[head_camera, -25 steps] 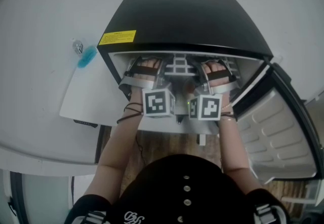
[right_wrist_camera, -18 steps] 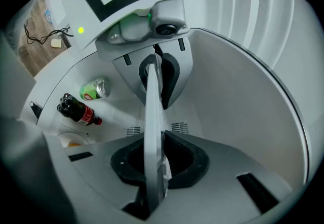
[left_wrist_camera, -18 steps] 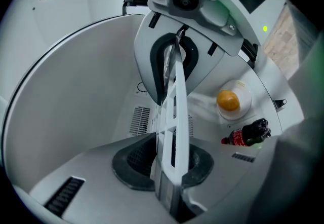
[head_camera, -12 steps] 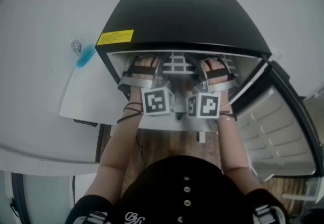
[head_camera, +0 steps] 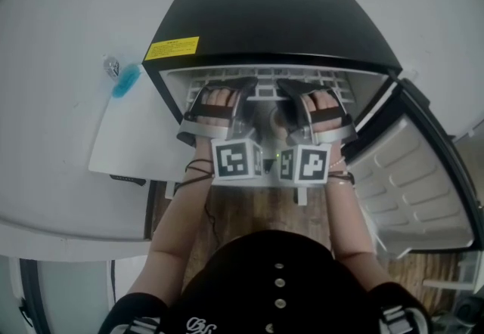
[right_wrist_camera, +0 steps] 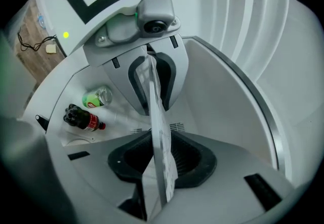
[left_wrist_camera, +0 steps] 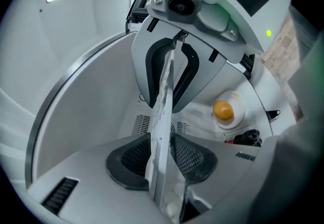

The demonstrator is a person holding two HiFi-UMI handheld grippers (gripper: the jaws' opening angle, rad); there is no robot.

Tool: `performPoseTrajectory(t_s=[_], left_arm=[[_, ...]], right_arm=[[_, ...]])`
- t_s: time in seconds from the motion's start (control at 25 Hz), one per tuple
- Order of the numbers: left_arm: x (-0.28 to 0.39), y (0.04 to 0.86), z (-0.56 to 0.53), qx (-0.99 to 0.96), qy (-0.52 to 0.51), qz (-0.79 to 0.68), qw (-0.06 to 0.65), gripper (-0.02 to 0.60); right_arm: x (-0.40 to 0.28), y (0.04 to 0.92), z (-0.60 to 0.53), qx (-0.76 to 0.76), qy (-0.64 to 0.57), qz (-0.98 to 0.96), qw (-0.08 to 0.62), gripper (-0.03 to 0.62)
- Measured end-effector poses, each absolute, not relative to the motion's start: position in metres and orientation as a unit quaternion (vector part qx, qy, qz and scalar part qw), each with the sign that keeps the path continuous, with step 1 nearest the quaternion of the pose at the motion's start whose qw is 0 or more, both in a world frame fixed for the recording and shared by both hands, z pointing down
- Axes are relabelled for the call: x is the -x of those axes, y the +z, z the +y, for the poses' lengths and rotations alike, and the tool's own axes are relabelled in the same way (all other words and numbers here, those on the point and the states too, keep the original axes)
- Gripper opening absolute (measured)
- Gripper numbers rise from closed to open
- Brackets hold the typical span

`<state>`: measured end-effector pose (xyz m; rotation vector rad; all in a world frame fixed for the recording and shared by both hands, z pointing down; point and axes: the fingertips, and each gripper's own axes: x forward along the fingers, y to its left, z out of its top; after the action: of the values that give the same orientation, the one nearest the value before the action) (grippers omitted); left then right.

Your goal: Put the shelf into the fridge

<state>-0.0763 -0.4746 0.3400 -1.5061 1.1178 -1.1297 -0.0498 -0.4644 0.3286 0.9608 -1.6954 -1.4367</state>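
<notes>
The black fridge [head_camera: 265, 19] is standing with its door [head_camera: 423, 196] swung open to your right. A dark bottle [right_wrist_camera: 83, 119] with a red label and a green can [right_wrist_camera: 97, 97] are lying inside it, and a round orange thing [left_wrist_camera: 223, 110] is sitting near them. The white shelf [left_wrist_camera: 163, 111] is sitting inside the opening, just under the fridge's top. You are reaching both forearms in side by side, with the grippers pointing about level. Your right gripper [right_wrist_camera: 162, 159] is clamping the shelf's front edge. Your left gripper [left_wrist_camera: 161, 162] has just been opening its jaws, with the shelf's edge between them and the pads touching it.
</notes>
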Motion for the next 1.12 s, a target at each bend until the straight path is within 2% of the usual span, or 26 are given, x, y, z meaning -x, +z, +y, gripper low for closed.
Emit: performPoseTrajectory(t_s=[0.2, 0.48, 0.8, 1.12], left_arm=[[0.071, 0.333, -0.449, 0.630, -0.415, 0.474, 0.454, 0.109], [0.071, 0.332, -0.409, 0.690, -0.364, 0.485, 0.396, 0.100], [0.070, 0.346, -0.376, 0.726, -0.349, 0.480, 0.348, 0.073], [0.064, 0.350, -0.346, 0.810, -0.257, 0.477, 0.225, 0.028]], right_arm=[[0.045, 0.335, -0.443, -0.377, -0.540, -0.667, 0.349, 0.086], [0.044, 0.334, -0.403, -0.388, -0.504, -0.701, 0.323, 0.086], [0.046, 0.344, -0.359, -0.383, -0.437, -0.756, 0.302, 0.084], [0.046, 0.342, -0.330, -0.415, -0.287, -0.844, 0.184, 0.058]])
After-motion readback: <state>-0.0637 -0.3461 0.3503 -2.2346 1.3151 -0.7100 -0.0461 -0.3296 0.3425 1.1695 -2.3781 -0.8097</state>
